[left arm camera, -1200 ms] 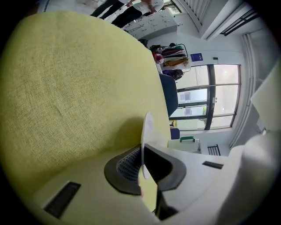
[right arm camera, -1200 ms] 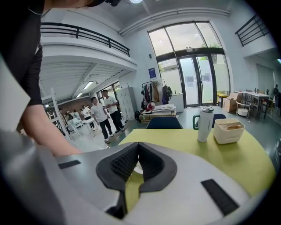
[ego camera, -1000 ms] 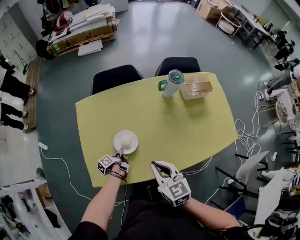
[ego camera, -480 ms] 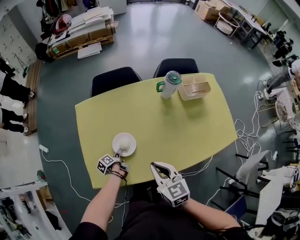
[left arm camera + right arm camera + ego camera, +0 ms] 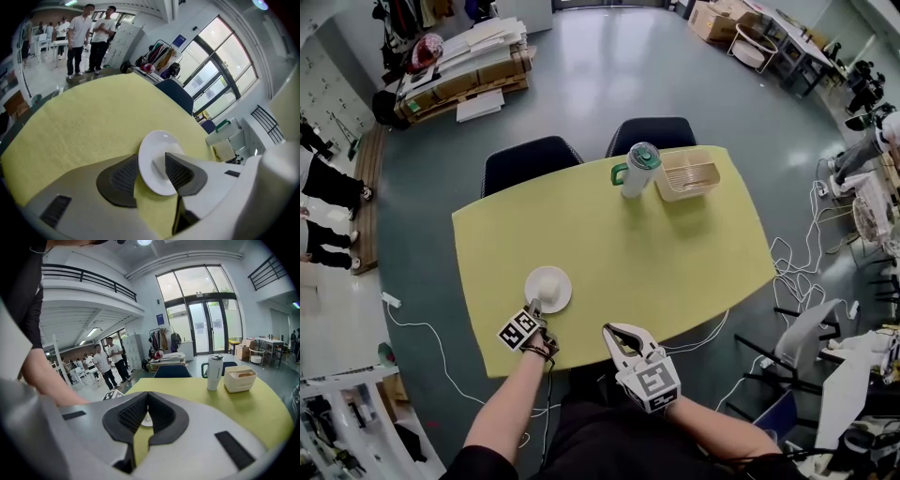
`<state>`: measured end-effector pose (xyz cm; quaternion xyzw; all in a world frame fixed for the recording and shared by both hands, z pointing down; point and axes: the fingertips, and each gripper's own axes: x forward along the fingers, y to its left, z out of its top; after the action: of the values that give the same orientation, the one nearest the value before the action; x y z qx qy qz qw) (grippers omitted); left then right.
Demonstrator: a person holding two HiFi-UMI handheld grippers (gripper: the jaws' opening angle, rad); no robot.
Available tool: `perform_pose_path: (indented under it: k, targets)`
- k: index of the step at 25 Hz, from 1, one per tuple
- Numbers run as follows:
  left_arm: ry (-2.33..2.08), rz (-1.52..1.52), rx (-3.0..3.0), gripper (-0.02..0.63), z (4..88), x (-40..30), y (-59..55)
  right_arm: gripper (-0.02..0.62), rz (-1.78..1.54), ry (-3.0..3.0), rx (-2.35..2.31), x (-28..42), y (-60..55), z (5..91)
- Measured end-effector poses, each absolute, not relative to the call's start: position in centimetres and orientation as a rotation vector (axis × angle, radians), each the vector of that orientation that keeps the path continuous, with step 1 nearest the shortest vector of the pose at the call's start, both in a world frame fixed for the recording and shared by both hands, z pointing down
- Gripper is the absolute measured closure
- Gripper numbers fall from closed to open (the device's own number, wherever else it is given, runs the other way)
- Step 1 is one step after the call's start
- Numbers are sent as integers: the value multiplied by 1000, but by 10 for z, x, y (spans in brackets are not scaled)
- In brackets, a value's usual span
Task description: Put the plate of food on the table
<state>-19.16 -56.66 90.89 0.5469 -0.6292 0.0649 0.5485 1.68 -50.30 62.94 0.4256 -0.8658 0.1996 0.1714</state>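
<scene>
A small white plate (image 5: 548,289) with a pale mound of food rests on the yellow table (image 5: 675,253) near its front left. My left gripper (image 5: 534,311) is at the plate's near rim. In the left gripper view its jaws have just been opening, and the left gripper (image 5: 152,172) now stands wide. The plate (image 5: 154,147) still has its edge between the pads, which do not press on it. My right gripper (image 5: 617,333) hovers at the table's front edge, right of the plate. Seen in its own view, the right gripper (image 5: 146,416) holds nothing.
A white tumbler with a green lid (image 5: 639,169) and a pale basket (image 5: 689,173) stand at the table's far side. Two dark chairs (image 5: 532,157) are tucked behind it. Cables lie on the floor to the right. People stand far off at the left.
The left gripper's jaws have opened off the plate's rim, and the gripper has rolled and drawn back a little towards the table's front edge. The plate stays on the table. The right gripper is unmoved.
</scene>
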Motion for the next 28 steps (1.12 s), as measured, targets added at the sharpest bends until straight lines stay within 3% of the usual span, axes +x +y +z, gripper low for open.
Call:
perform_pose_path:
  k: [5, 8, 9, 21, 28]
  targets:
    - [-1515, 194, 1491, 447, 865, -192, -558, 584, 590, -2476, 1223, 23, -503, 627]
    - [-1528, 222, 1652, 585, 826, -191, -551, 584, 594, -2500, 1233, 24, -507, 623]
    - [-1530, 217, 1698, 597, 812, -190, -548, 584, 593, -2506, 1235, 25, -509, 622]
    - [-1616, 163, 2072, 597, 628, -178, -510, 584, 536, -2601, 1174, 2, -517, 579]
    - [-1621, 181, 2223, 598, 571, -154, -490, 584, 421, -2642, 1163, -6, -526, 549]
